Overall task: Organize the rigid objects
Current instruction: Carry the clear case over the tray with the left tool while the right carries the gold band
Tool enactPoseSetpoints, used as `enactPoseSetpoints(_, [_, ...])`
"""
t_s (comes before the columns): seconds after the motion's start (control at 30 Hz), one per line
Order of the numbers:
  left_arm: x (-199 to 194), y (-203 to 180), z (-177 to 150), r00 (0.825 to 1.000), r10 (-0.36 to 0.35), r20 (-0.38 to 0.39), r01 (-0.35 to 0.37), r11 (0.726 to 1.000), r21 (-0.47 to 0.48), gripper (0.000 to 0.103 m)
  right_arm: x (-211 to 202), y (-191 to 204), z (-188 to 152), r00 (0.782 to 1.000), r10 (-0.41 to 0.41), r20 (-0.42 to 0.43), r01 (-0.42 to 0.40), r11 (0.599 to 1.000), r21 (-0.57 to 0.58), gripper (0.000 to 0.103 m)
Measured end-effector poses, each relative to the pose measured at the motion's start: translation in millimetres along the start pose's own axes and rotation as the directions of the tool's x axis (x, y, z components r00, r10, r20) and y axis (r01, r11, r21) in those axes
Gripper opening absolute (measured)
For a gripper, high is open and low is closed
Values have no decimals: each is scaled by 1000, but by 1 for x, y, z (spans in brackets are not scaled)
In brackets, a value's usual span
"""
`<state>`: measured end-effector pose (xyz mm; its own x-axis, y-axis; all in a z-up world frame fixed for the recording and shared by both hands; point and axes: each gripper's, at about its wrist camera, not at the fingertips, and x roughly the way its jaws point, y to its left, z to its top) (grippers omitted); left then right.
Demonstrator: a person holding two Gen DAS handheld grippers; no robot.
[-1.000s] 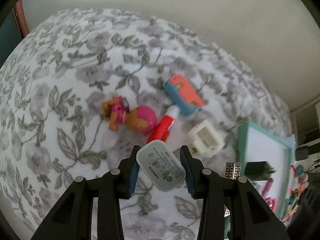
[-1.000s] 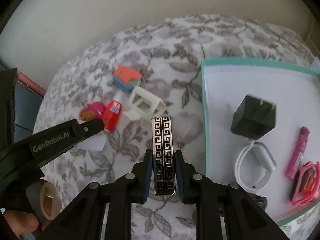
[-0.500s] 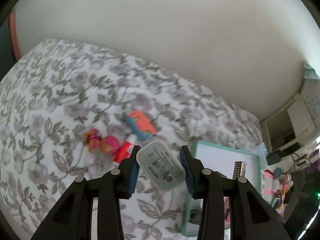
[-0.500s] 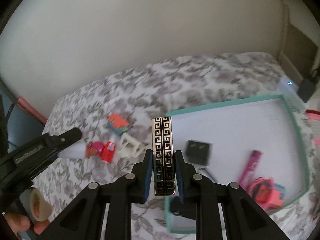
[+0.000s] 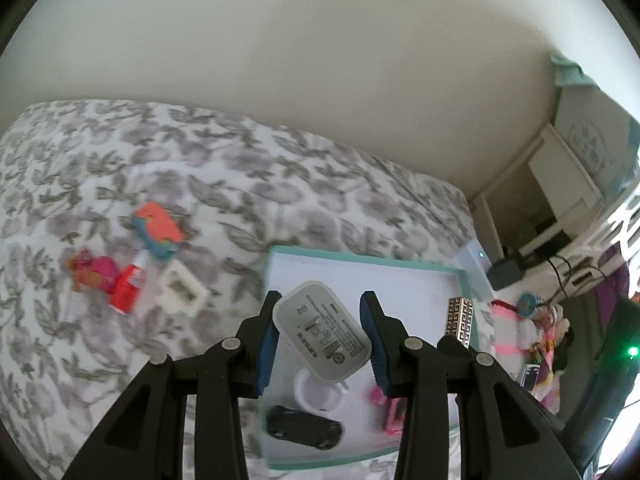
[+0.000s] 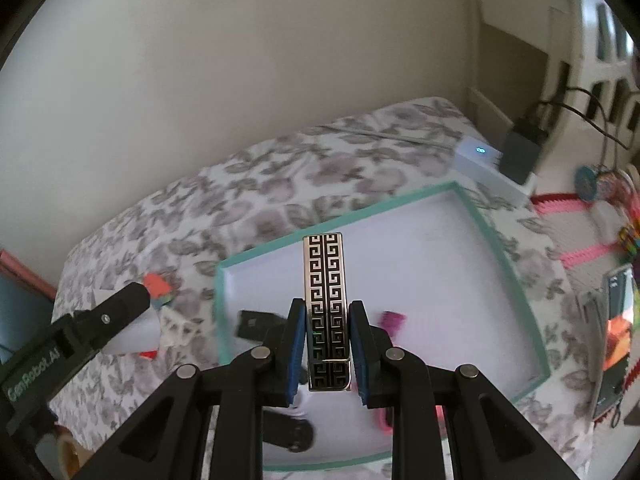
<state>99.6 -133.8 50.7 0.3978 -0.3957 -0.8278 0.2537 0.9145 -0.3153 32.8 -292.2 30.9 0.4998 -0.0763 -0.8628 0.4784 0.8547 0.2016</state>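
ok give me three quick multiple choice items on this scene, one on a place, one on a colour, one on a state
1. Where does the red bottle lie?
A in the tray
B on the floral bedspread
C on the floor

2. What colour is the tray rim?
A teal
B red
C yellow

3. What is the left claw doing?
A hanging open and empty
B gripping a pink toy
C gripping a white charger

Key: B, it lies on the bedspread left of the tray; A, the raised edge is teal; C, the pads press the charger's sides.
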Motion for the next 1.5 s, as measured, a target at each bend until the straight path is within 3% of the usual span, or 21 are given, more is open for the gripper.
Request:
enactPoseSetpoints(0.13, [19,-18,-10,999,-15,-45,16,1000,25,42,1,-19,3,998,-56,4,56,998,20,23])
enactPoseSetpoints(0.47, [48,-43,-23,995,30,-97,-20,994,108,42,24,-59,3,986,-152,-69,157,985,76,23])
enactPoseSetpoints(0.93, [74,-65,-41,986,66,-156,-33,978,204,42,43,-79,-1,976,-179,-127,191,977,92,23])
enactPoseSetpoints(1.5, [91,-59,-50,973,88,-212,-45,979,200,42,70,-82,-14,960,-189,-208,207,976,71,23])
